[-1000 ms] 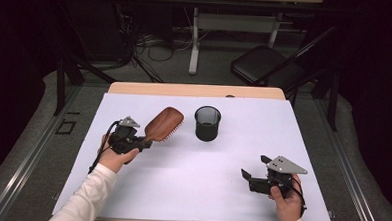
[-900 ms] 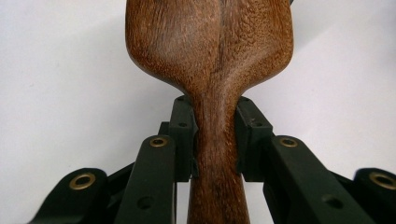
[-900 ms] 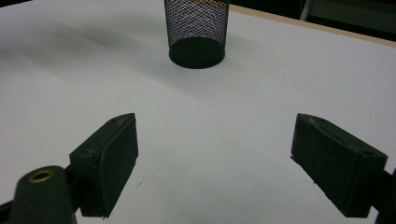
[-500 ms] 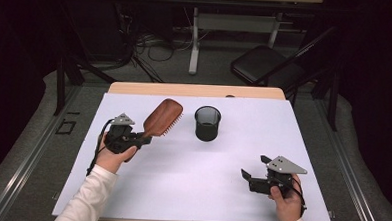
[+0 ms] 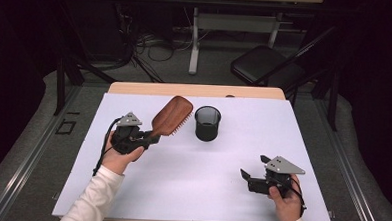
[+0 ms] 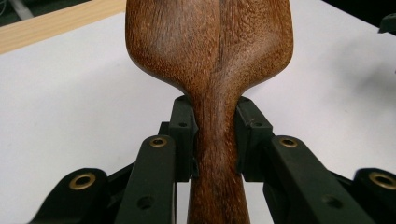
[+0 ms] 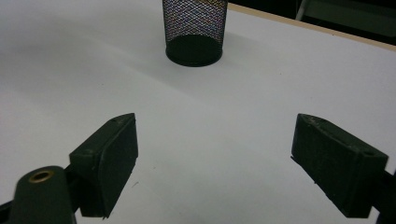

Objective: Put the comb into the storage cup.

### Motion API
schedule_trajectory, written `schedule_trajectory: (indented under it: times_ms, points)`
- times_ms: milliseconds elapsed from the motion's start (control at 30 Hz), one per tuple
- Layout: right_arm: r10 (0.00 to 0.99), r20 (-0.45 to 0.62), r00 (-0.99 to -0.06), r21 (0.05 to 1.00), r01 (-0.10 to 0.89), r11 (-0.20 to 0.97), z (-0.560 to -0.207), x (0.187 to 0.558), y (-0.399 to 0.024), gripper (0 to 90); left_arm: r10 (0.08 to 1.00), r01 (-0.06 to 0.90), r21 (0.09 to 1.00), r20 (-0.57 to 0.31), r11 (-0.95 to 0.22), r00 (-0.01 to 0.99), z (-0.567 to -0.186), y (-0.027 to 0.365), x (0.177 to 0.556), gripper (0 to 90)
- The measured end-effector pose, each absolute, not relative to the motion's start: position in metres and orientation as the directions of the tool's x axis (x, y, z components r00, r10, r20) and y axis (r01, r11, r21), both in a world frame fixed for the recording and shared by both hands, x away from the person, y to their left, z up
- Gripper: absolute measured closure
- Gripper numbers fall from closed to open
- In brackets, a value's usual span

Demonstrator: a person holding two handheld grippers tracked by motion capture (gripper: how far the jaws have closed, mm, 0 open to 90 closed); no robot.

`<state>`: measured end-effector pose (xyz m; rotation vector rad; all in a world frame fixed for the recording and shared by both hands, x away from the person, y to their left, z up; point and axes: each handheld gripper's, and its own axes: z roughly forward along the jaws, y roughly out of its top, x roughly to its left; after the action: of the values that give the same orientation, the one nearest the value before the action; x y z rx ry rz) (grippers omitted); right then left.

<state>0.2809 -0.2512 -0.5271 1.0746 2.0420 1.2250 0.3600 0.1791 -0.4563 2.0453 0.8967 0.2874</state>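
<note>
A brown wooden hairbrush (image 5: 171, 115) is held off the white table, its head tilted up toward the far right and its bristles facing down and right. My left gripper (image 5: 148, 136) is shut on its handle; in the left gripper view both pads clamp the handle of the hairbrush (image 6: 212, 70) just below the head. A black mesh cup (image 5: 207, 123) stands upright just right of the brush head, empty as far as I can tell. My right gripper (image 5: 246, 176) rests low at the near right, open, pointing left toward the cup (image 7: 195, 29), with nothing between its fingers.
The white table sheet (image 5: 242, 142) covers the wooden tabletop (image 5: 195, 90), whose far strip shows. Beyond the table stand a black chair (image 5: 266, 68), table legs and cables on the floor. A cable trails from the left gripper toward the near left.
My left gripper has lifted the hairbrush and tilted its head higher, moving slightly toward the left. The right gripper and the cup have stayed put.
</note>
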Motion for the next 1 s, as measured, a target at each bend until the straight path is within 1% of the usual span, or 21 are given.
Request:
schedule_trajectory:
  times_ms: [467, 1000]
  points:
    - [0.840, -0.049, -0.541, 0.891, 0.356, 0.281, -0.526, 0.280, -0.249, 14.0, 0.643, 0.439, 0.821, -0.118, -0.366, 0.757, -0.442, 0.149, 0.357, 71.7]
    - [0.841, -0.070, -0.537, 0.891, 0.346, 0.295, -0.526, 0.279, -0.246, 13.8, 0.619, 0.421, 0.833, -0.125, -0.359, 0.775, -0.442, 0.128, 0.356, 71.7]
